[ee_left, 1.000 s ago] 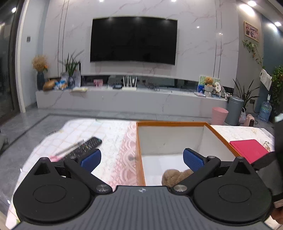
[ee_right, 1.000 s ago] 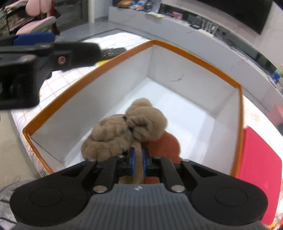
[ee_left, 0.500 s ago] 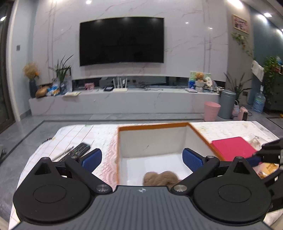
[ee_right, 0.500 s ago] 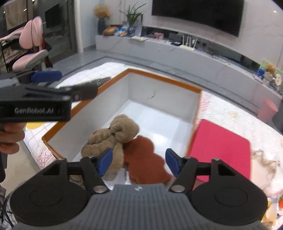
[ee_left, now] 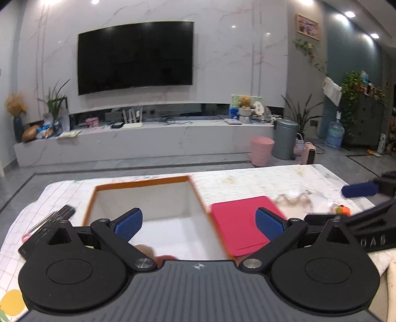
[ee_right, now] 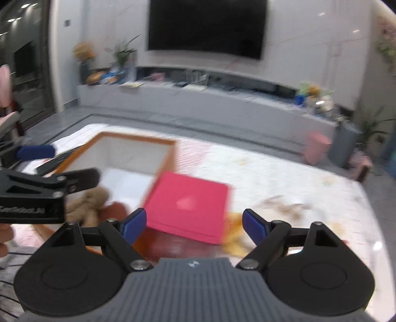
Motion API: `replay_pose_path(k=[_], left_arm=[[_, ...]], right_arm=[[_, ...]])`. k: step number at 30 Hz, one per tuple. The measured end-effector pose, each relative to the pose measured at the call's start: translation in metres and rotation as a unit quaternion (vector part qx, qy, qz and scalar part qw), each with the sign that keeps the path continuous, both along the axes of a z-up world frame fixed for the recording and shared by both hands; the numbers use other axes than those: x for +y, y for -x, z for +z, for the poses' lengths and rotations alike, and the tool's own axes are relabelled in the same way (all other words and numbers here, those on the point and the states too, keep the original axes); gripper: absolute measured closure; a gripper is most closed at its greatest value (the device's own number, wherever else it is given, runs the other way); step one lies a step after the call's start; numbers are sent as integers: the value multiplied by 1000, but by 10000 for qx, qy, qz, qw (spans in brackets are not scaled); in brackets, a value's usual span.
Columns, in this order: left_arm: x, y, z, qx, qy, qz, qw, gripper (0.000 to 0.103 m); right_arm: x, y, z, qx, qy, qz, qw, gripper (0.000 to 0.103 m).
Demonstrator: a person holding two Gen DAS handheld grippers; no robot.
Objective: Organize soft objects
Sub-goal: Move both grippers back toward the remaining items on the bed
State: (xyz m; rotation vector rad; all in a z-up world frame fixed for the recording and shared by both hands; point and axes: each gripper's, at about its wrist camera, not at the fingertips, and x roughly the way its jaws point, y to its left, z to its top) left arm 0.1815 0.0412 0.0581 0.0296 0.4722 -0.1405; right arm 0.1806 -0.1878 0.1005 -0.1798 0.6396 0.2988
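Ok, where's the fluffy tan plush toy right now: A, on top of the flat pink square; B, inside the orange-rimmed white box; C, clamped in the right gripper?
B: the fluffy tan plush toy lies inside the orange-rimmed white box, while the right gripper stands open and empty.

Recessed ceiling spotlights (ee_left: 349,14) light the room evenly and throw small glare spots on the glossy white marble wall (ee_left: 232,26). The left wrist view is mostly sharp, with slight smear on the orange-rimmed white box (ee_left: 143,183). The right wrist view is motion-blurred throughout, the flat pink square lid (ee_right: 190,205) smeared. Both pictures bow at the edges and darken in the corners.
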Motion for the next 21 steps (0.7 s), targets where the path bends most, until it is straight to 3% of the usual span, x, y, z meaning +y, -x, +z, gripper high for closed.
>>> replay_pose_path(k=[3,7,10,14,17,21], left_arm=[[-19,6,-1,-92,-72,-153,9998,0],[-46,8,-9,26,154,-369,9992,0],[-64,10,-19,200,271,-545,9979,0],[-86,16,-39,281,242,-992,9944,0],[-106,14,-60,473,-95,-1462,9881,0],[-116,19,-79,405,-635,-1917,9786,0]], right_arm=[[-33,8,2,-241,107,-373,9990,17],[-78,8,-12,-241,267,-845,9958,11],[-108,3,-37,-35,580,-1311,9897,11],[-151,-1,-71,333,417,-1730,9835,11],[-179,-1,-90,563,181,-2051,9769,11],[-203,-4,-112,944,67,-2203,9708,13]])
